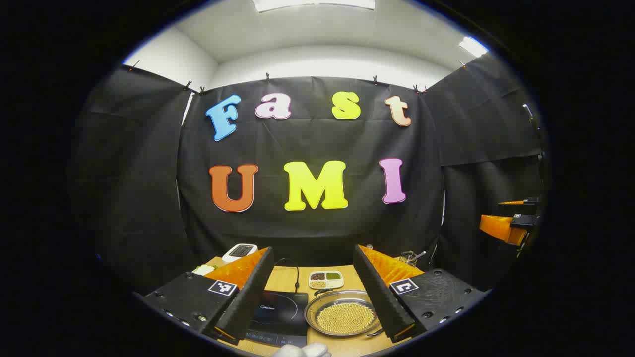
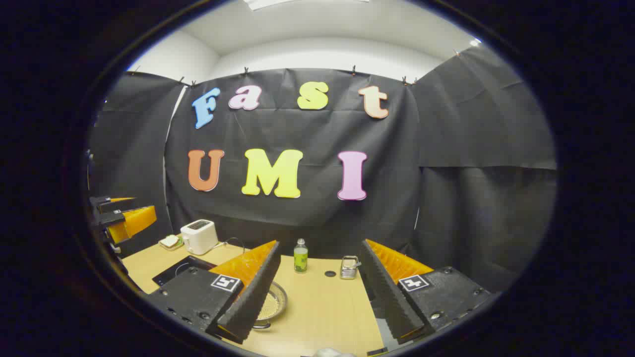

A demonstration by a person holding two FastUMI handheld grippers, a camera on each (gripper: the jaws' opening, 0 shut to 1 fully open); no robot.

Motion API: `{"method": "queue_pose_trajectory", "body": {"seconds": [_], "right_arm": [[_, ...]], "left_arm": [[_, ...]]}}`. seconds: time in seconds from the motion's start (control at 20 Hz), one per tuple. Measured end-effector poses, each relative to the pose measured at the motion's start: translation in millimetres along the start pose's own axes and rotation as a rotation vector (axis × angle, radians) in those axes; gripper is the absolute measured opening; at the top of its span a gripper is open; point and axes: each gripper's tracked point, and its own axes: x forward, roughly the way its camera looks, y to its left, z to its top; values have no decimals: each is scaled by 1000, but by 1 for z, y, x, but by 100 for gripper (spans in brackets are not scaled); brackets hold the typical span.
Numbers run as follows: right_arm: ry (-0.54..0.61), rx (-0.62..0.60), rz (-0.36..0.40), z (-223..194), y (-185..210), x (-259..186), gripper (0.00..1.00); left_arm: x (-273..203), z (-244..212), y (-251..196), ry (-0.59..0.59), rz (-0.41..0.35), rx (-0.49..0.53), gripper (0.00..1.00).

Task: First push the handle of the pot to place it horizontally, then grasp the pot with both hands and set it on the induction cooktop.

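Both my grippers, left (image 1: 313, 292) and right (image 2: 320, 290), gape wide, holding nothing, above the pot (image 1: 342, 315) beside the induction cooktop (image 1: 280, 315).

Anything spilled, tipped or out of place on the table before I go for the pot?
Nothing stands out. The pot sits upright beside the induction cooktop, its yellow grains all inside. The small divided dish, toaster and green bottle stand upright. Both hand-held grippers, left and right, are open above the table.
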Motion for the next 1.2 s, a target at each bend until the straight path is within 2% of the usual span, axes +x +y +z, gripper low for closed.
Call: {"method": "queue_pose_trajectory", "body": {"seconds": [0.2,0.25,0.6,0.75,0.9,1.0,1.2], "right_arm": [[7,6,-4,-5,2,2,99],[12,4,-6,-6,2,1,99],[14,8,-10,-6,7,3,99],[38,14,18,-10,17,1,96],[46,32,8,-13,18,4,29],[81,46,67,-24,32,3,2],[128,23,108,-36,46,7,1]], "left_arm": [[1,-1,6,1,7,11,89],[1,-4,6,3,5,11,96],[0,-5,13,-1,5,18,96],[-1,-6,15,0,3,24,96],[-1,-7,18,-1,3,29,96],[-4,-8,19,-4,6,28,96],[-6,-10,24,-1,13,23,96]]}}
